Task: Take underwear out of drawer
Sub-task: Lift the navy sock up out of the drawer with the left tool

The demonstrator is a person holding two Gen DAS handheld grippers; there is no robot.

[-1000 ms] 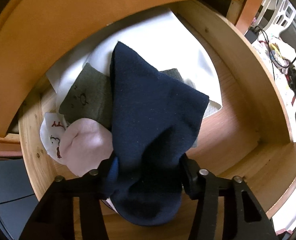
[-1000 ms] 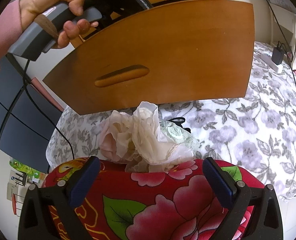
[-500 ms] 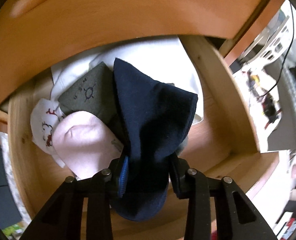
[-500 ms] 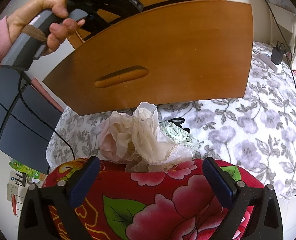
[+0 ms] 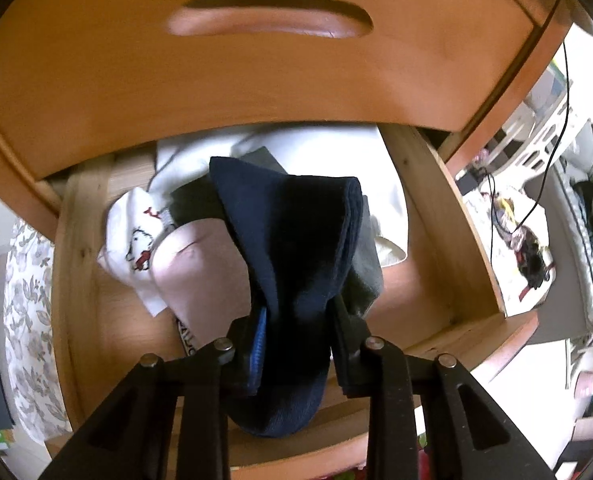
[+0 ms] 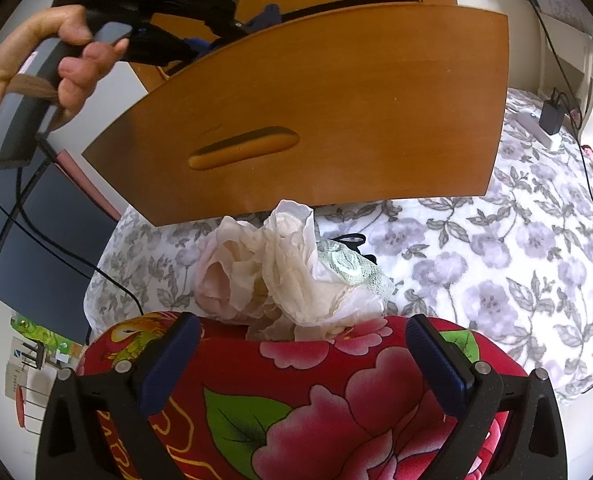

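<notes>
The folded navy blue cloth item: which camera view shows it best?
The left wrist view: the folded navy blue cloth item fills the centre, clamped in the closing left gripper above the open wooden drawer. The right wrist view shows only a navy scrap behind the drawer front.

navy underwear [image 5: 296,248], red floral cushion [image 6: 296,400]

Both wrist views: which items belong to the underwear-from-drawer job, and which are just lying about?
Job:
- open drawer
- navy garment clamped in closing left gripper
- pale underwear pile on floral bedspread
- open right gripper

Lying about:
- red floral cushion
- charger
</notes>
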